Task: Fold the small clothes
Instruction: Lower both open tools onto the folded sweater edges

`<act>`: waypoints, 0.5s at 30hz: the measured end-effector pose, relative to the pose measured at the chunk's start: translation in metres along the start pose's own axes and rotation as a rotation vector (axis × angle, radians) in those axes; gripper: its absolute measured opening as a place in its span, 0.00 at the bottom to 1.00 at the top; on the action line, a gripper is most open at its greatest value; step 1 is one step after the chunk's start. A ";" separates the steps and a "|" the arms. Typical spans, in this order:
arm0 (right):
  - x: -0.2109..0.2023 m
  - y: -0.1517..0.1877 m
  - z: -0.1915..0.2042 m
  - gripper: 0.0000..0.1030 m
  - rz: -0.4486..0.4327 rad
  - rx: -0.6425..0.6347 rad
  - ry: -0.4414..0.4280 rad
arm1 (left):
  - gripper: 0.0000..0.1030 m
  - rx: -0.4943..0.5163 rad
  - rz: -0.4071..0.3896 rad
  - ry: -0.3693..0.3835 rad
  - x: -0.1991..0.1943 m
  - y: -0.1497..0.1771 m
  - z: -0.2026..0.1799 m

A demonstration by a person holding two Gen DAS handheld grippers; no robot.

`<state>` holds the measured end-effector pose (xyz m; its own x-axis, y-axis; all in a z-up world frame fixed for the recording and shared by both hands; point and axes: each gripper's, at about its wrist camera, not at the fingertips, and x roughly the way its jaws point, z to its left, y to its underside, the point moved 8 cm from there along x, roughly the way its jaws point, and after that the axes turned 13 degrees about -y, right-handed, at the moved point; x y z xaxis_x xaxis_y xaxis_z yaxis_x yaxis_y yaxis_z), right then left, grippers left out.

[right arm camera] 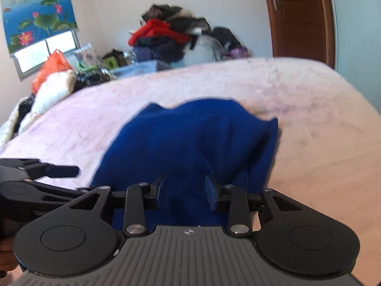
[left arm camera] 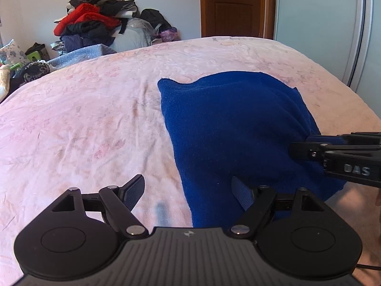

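Observation:
A dark blue knit garment [left arm camera: 238, 119] [right arm camera: 190, 138] lies on the pink bedspread [left arm camera: 83, 119] [right arm camera: 309, 95], its near end bunched. My left gripper [left arm camera: 188, 191] is open wide at the garment's near left edge, its right finger [left arm camera: 240, 193] over the cloth and its left finger over bare bedspread. My right gripper [right arm camera: 185, 188] sits at the garment's near right part with a gathered fold between its pads, and creases run out from them. It enters the left wrist view from the right [left arm camera: 298, 145]. The left gripper [right arm camera: 78, 180] shows at the left of the right wrist view.
Beyond the bed's far edge a tall heap of clothes [left arm camera: 95, 23] [right arm camera: 166, 35] leans on the wall. A brown door [left arm camera: 231, 4] [right arm camera: 297, 19] stands at the back right. Bags and pillows crowd the far left under a window [right arm camera: 45, 50].

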<state>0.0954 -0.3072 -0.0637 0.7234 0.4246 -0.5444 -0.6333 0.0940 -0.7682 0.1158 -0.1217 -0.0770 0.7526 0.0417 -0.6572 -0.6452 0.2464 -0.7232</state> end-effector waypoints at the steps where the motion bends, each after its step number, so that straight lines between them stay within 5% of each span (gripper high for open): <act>1: -0.001 -0.001 -0.004 0.38 -0.011 0.013 0.015 | 0.79 0.002 0.000 -0.004 0.000 0.000 0.000; 5: -0.013 -0.005 0.005 0.44 -0.066 0.023 0.013 | 0.79 0.006 -0.002 -0.013 -0.002 0.001 -0.001; 10: -0.003 0.008 -0.007 0.52 0.016 -0.008 0.076 | 0.79 0.008 0.004 -0.011 -0.003 0.001 -0.001; 13: -0.014 0.006 -0.012 0.53 -0.029 0.040 0.044 | 0.79 0.014 -0.001 -0.009 -0.002 -0.001 0.002; 15: -0.020 0.002 -0.021 0.73 -0.061 0.070 0.045 | 0.81 0.007 -0.004 0.000 0.002 -0.006 0.006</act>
<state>0.0855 -0.3342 -0.0611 0.7718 0.3757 -0.5130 -0.6043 0.1822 -0.7757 0.1218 -0.1171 -0.0724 0.7550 0.0404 -0.6545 -0.6413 0.2537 -0.7241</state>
